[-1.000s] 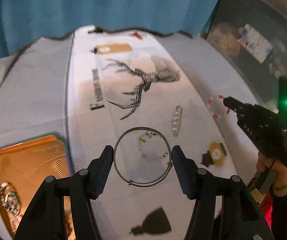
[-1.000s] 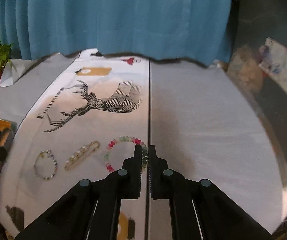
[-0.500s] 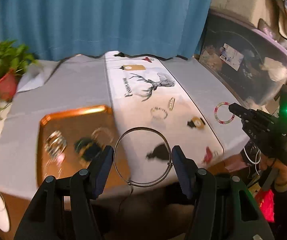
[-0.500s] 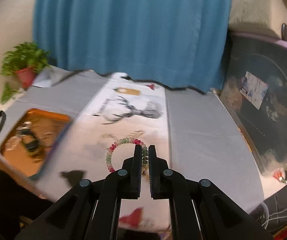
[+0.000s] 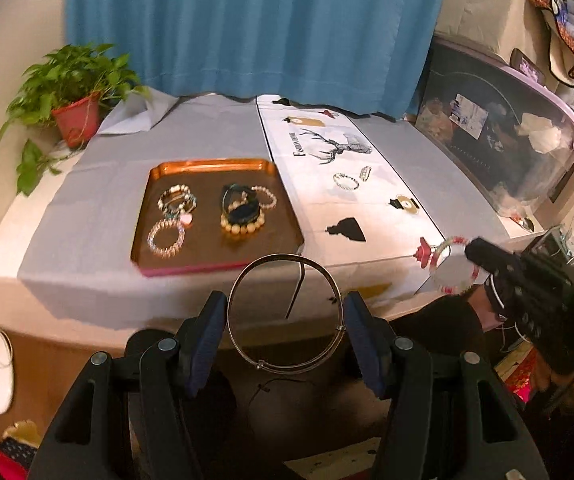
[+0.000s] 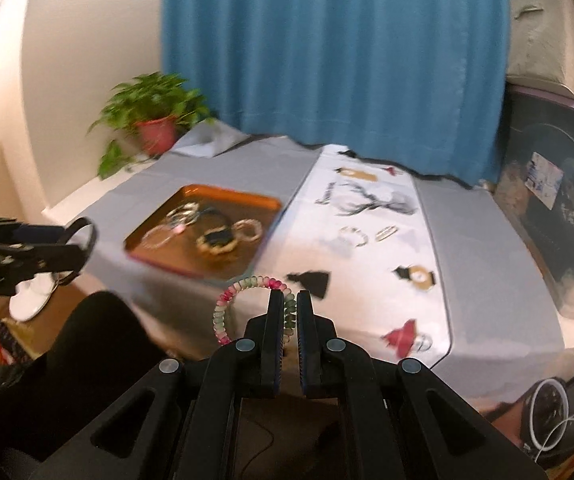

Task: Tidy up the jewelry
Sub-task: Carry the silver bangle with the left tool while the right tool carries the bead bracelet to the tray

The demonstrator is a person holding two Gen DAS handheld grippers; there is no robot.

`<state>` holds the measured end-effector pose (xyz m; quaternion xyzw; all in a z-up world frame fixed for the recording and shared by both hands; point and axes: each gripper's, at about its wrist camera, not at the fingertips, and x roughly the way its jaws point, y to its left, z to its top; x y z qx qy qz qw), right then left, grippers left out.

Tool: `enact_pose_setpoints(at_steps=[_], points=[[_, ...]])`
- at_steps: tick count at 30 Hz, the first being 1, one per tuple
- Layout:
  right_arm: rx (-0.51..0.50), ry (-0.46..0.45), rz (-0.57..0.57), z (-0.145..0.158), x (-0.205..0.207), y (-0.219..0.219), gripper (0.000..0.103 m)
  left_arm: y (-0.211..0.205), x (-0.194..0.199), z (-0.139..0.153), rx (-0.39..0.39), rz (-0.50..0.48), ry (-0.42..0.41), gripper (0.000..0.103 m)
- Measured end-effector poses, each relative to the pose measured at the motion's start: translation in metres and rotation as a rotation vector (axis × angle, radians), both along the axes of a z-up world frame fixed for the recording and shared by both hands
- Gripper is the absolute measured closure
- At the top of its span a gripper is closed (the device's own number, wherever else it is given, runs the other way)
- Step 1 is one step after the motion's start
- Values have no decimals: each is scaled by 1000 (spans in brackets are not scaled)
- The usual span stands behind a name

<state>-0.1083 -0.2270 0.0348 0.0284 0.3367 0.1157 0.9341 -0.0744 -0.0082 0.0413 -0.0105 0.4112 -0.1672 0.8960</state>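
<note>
Blue curtain backs the grey-clothed table (image 5: pixel 87 256). Off its near edge, the left gripper (image 5: pixel 285 316) spans a thin wire bangle (image 5: pixel 243 344); the right gripper (image 6: pixel 291 306) pinches a beaded bracelet (image 6: pixel 223 312). Only the left view resolves the bracelets in the copper tray (image 5: pixel 207 166).

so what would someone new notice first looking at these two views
Probably the thin metal bangle held wide between the left gripper's jaws, off the table's near edge. Next, the pink and green beaded bracelet pinched in the right gripper. Behind them, the copper tray holding several bracelets sits on the grey cloth, left of the deer-print runner.
</note>
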Motion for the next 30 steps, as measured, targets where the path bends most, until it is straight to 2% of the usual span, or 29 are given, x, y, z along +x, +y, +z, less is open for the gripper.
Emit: enact_pose_setpoints(at_steps=[9,30], points=[[-20,13,59,2,-31,31,96,11,-25,-4,-38,-3,-14,47],[-55,42,79,2,-16,46,96,28,-16,-10,-65,27,-6,47]])
